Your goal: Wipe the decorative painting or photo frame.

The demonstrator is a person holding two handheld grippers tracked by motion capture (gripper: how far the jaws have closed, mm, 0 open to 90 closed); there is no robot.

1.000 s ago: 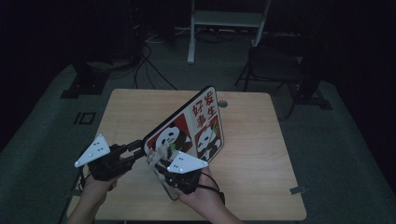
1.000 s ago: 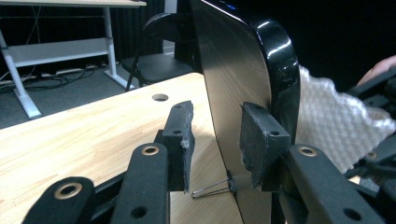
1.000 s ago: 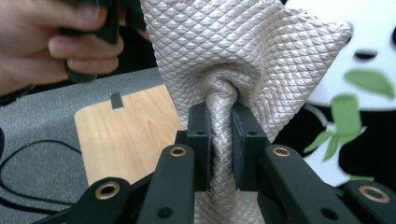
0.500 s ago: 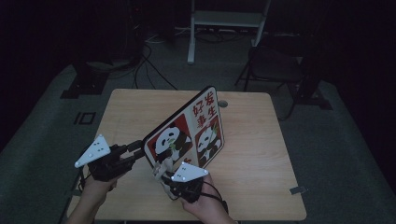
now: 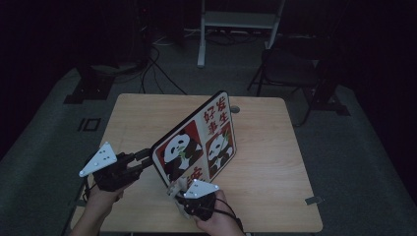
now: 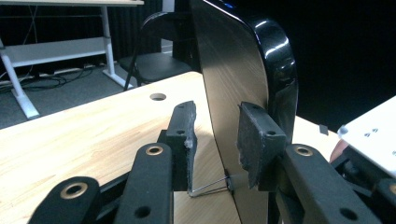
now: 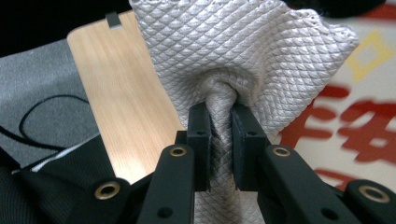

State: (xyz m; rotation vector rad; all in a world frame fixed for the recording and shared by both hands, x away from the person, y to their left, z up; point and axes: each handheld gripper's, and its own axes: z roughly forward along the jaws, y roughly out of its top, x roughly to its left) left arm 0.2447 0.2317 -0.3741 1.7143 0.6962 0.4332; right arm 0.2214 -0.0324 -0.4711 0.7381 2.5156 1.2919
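The right tongs [image 7: 219, 135] are pinched tight on a bunched grey-white cloth [image 7: 243, 51], whose quilted weave fans out above the jaws and presses against the printed face of the panda tray [image 5: 199, 142]. Over the last second these tongs have slid from about the middle of the tray's lower edge down toward 6 o'clock on the bench [image 5: 275, 147], so the cloth now sits at the tray's bottom corner (the red lettering in the right gripper view is smeared, which suits a hand in motion). I read that as one wiping pass nearing its end, with the upper half of the picture side likely yet to be covered.

The left tongs [image 6: 217, 140] stand part open astride the tray's glossy black rim, one pad on each side; whether they actually bite I cannot tell. They have stayed put at about 8 o'clock, propping the tray on edge, tilted up toward 1 o'clock.
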